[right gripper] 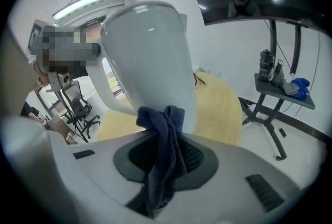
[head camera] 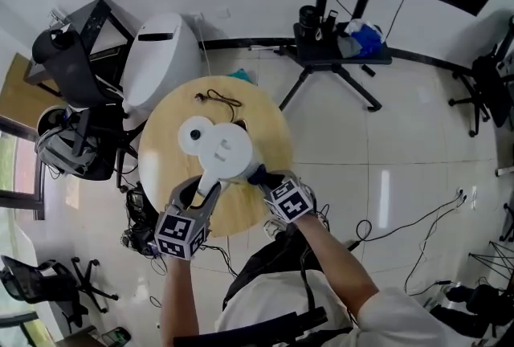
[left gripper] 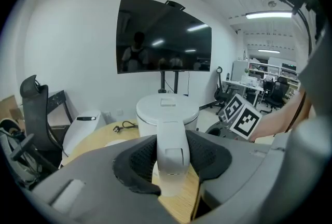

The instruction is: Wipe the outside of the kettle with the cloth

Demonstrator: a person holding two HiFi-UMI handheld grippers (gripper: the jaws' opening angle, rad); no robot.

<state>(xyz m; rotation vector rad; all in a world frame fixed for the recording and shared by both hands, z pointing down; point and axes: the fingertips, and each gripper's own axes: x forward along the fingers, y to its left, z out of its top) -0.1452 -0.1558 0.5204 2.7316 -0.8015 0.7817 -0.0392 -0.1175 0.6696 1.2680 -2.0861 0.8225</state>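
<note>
White plastic kettle (head camera: 225, 149) on the round pale-wood table (head camera: 273, 132), its handle (left gripper: 169, 132) clamped btwn the left gripper's (left gripper: 171, 158) jaws, while the right gripper (right gripper: 168, 158), clenched on a dark blue cloth (right gripper: 162, 166), holds it bunched right against the kettle's lower side wall.

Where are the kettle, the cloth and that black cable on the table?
kettle (right gripper: 150, 52): right gripper view, on its white side wall.
cloth (right gripper: 165, 129): right gripper view, on the dark blue bunch between the jaws.
black cable (head camera: 201, 97): head view, on its thicker left end.
</note>
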